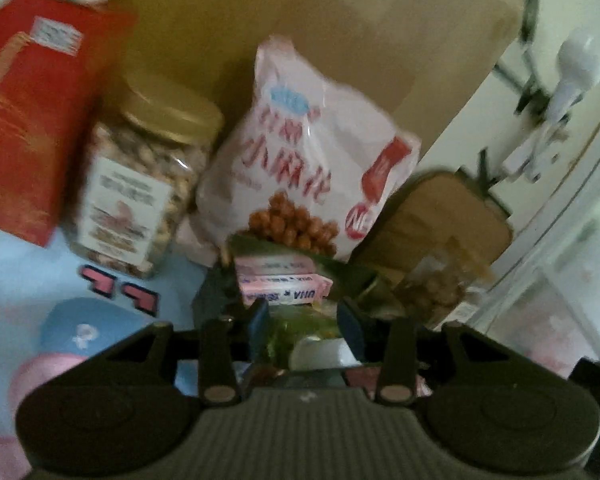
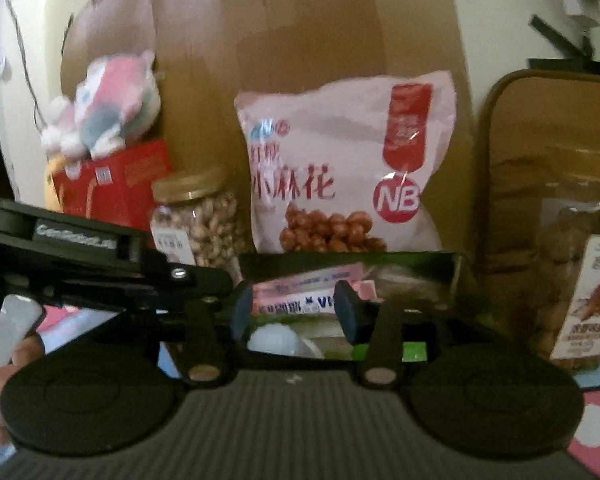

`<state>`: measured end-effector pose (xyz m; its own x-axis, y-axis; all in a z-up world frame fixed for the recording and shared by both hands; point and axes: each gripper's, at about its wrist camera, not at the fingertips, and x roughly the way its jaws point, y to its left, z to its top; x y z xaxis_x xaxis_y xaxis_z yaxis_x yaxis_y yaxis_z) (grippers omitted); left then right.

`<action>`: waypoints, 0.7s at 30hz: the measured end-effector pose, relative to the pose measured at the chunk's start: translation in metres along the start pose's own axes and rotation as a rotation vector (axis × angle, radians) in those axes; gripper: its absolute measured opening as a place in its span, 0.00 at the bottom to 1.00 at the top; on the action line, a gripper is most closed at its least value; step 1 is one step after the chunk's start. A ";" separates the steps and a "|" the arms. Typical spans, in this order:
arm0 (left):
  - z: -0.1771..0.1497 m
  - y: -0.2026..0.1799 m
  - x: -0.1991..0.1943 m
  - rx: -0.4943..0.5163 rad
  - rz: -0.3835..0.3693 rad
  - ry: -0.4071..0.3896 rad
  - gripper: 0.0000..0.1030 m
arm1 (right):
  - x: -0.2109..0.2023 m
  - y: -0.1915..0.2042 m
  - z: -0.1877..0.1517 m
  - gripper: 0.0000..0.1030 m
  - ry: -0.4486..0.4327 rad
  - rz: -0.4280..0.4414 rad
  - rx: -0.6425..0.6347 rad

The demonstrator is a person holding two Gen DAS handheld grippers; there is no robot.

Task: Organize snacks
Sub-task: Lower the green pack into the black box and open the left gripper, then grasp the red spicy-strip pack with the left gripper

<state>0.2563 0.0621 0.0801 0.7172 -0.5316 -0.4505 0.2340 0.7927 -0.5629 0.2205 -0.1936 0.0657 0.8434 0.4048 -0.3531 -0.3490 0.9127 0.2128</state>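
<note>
A white snack bag (image 1: 300, 152) stood between a gold-lidded nut jar (image 1: 140, 184) and a brown case (image 1: 440, 216). Pink boxes (image 1: 280, 284) lay just beyond the left gripper's (image 1: 304, 320) parted jaws.

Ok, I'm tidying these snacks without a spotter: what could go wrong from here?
The pink snack bag only leans upright against the cardboard behind the box; a nudge could topple it. The left tool and right tool crowd the same box and might collide. The nut jar stands close beside.

The snack bag (image 2: 340, 168) is glossy plastic film. The nut jar (image 1: 140, 184) is clear plastic under a gold lid (image 1: 172, 116). The red box (image 1: 32, 112) looks like printed card. The plush toy (image 2: 104, 108) is fuzzy cloth.
</note>
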 end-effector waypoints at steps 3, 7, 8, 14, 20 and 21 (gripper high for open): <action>-0.015 0.021 -0.032 -0.015 0.035 0.006 0.38 | -0.027 -0.005 -0.007 0.48 -0.003 0.088 0.089; -0.046 0.062 -0.046 -0.094 0.138 0.081 0.38 | -0.025 0.002 -0.033 0.47 0.199 0.277 0.215; -0.053 0.072 -0.046 -0.133 0.149 0.103 0.38 | -0.020 0.005 -0.038 0.47 0.239 0.287 0.234; -0.069 0.084 -0.039 -0.195 0.058 0.168 0.51 | 0.001 0.026 -0.063 0.42 0.475 0.353 0.353; -0.085 0.055 -0.026 -0.153 -0.024 0.229 0.51 | -0.019 0.007 -0.069 0.14 0.481 0.195 0.406; -0.089 0.054 -0.027 -0.161 -0.032 0.227 0.51 | -0.022 0.004 -0.070 0.14 0.479 0.189 0.421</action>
<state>0.1911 0.0927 0.0002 0.5413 -0.6230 -0.5646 0.1332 0.7266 -0.6740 0.1723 -0.1946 0.0107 0.4748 0.6248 -0.6199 -0.2022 0.7629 0.6140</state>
